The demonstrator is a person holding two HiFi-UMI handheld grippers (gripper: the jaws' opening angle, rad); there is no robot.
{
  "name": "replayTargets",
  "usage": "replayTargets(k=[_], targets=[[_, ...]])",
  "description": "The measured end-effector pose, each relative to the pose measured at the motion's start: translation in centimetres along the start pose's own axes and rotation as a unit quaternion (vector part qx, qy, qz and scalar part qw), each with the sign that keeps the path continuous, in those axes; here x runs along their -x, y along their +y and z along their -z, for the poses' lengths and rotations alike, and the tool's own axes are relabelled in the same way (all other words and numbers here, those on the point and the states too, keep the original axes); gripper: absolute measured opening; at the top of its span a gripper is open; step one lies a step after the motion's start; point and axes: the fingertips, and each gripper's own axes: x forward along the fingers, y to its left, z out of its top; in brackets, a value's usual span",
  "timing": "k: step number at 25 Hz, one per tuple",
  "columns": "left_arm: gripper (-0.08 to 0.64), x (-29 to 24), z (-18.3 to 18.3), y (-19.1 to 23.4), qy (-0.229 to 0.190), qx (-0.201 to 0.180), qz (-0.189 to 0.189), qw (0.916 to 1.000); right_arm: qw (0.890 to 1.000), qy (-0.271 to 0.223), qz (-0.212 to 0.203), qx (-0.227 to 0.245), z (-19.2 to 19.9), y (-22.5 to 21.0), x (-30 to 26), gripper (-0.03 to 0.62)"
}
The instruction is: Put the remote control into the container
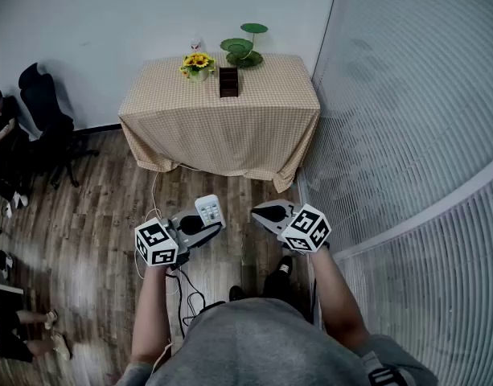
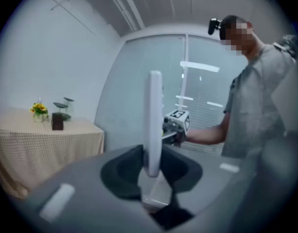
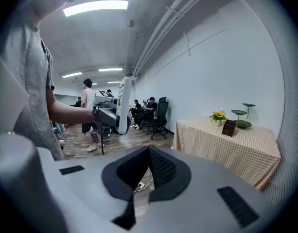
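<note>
One flower pot (image 1: 198,64) stands beside the container (image 1: 228,81).

shirt (image 1: 254,342): grey, seemingly short-sleeved | left gripper (image 1: 206,223), right gripper (image 1: 264,212): grey, marker cubes (image 1: 156,242)

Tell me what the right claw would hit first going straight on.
Most likely the wooden floor. The shut right claw aims slightly downward, between the remote control held in the left claw and the table. Depth is unclear.

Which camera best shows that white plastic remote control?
The head view: the white plastic remote control shows its broad front face. The left gripper view sees only its thin edge; the right gripper view shows it small, far off.
</note>
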Motion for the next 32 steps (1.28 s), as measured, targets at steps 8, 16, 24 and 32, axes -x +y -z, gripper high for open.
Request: replayTargets(k=[8,16,24,32], targets=[[0.092,0.2,-0.7,-0.4,0.008,-0.018,-0.001,0.9998,1.000,0.002,0.003,0.002,0.1,0.2,0.3,0.018],[0.094,0.0,-0.3,-0.5,0.006,-0.008,0.010,0.9999,1.000,0.001,-0.010,0.006,-0.2,0.3,0.3,0.018],[0.094,-0.2,0.0,-0.2,0.010,-0.007,0.011,0.9999,1.000,-0.006,-0.008,0.003,-0.1,0.2,0.3,0.018],[0.093,-1.6,-0.2,0.9,0.014,-0.006,0.008,0.9998,1.000,-0.006,-0.012,0.006,0.1,-1.8,0.3,0.018]])
